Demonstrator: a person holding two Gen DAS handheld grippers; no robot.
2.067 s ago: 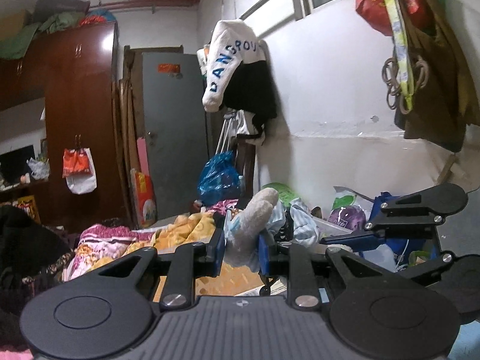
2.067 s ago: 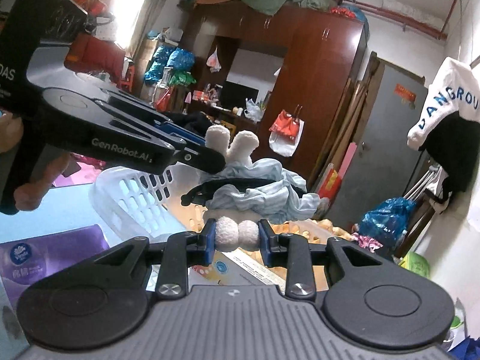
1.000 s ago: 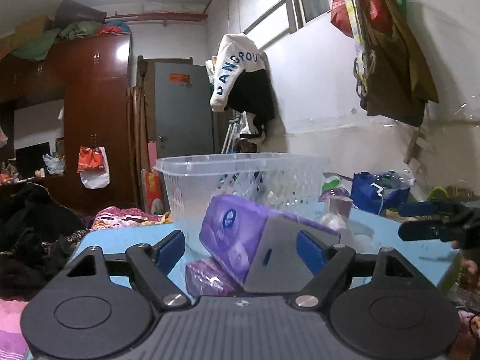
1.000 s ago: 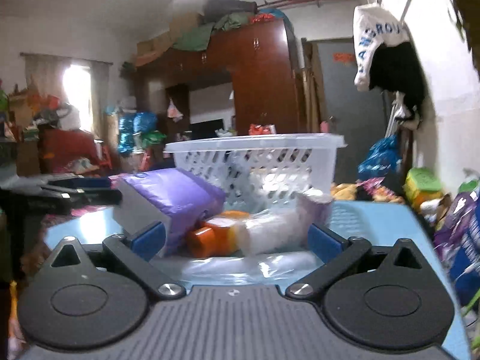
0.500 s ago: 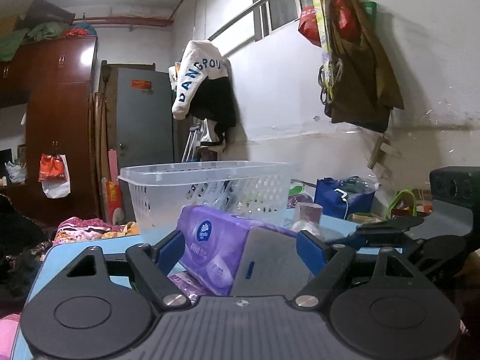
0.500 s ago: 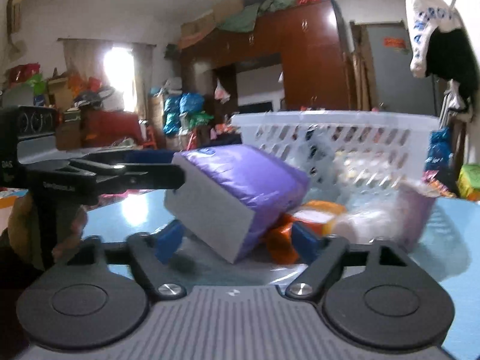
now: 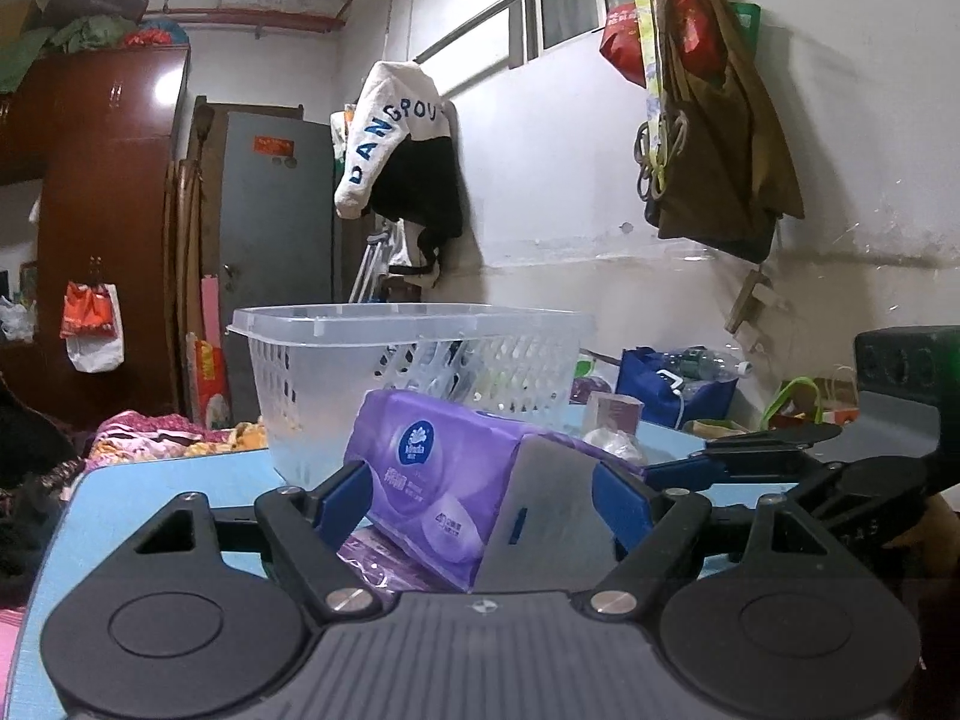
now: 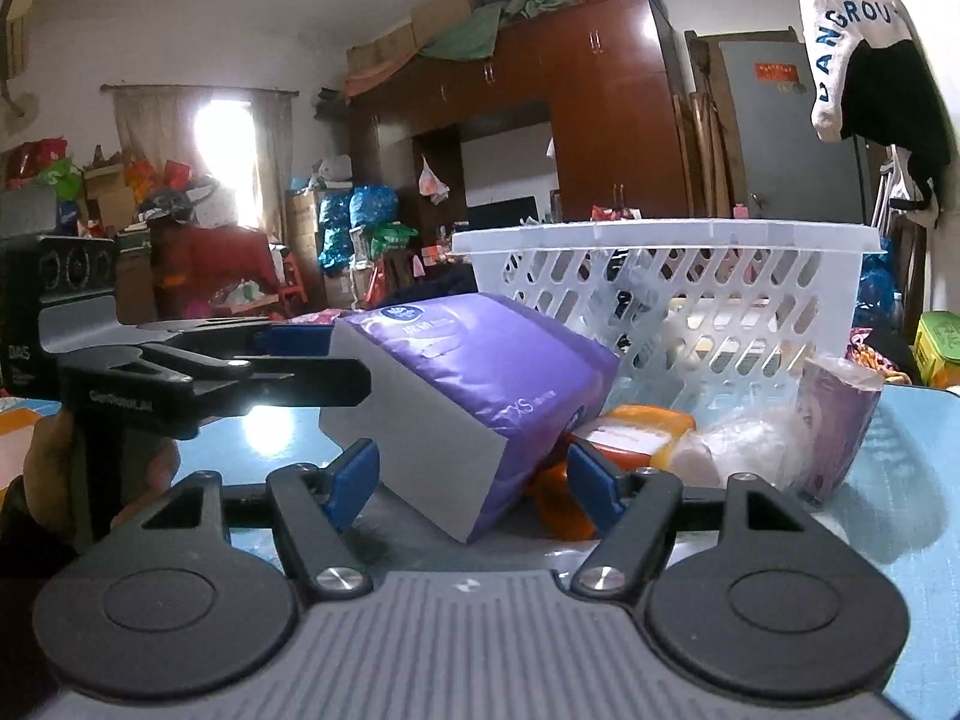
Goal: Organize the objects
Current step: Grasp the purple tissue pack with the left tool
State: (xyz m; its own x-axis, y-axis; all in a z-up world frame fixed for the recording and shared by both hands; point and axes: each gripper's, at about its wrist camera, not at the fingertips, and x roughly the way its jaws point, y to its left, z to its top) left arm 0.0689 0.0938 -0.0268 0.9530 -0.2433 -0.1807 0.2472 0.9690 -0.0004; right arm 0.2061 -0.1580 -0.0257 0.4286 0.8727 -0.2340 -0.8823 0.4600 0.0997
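Observation:
A purple tissue pack [image 7: 456,480] with a grey end lies tilted on the blue table [image 7: 156,492], propped on other items. My left gripper [image 7: 480,495] is open, its blue pads on either side of the pack. My right gripper [image 8: 474,477] is open too, its pads flanking the pack's [image 8: 480,384] grey end from the other side. A white slotted basket [image 7: 420,360] stands behind the pack; it also shows in the right wrist view [image 8: 690,300] and holds some items.
An orange packet [image 8: 624,438], a clear plastic bag [image 8: 738,444] and a small purple pack [image 8: 834,420] lie right of the tissue pack. Another purple pack [image 7: 384,558] lies under it. Bags and clutter surround the table.
Both grippers were shut on a plush toy 2 s ago, then opened and came down to table level. Since then both have closed in around the purple tissue pack.

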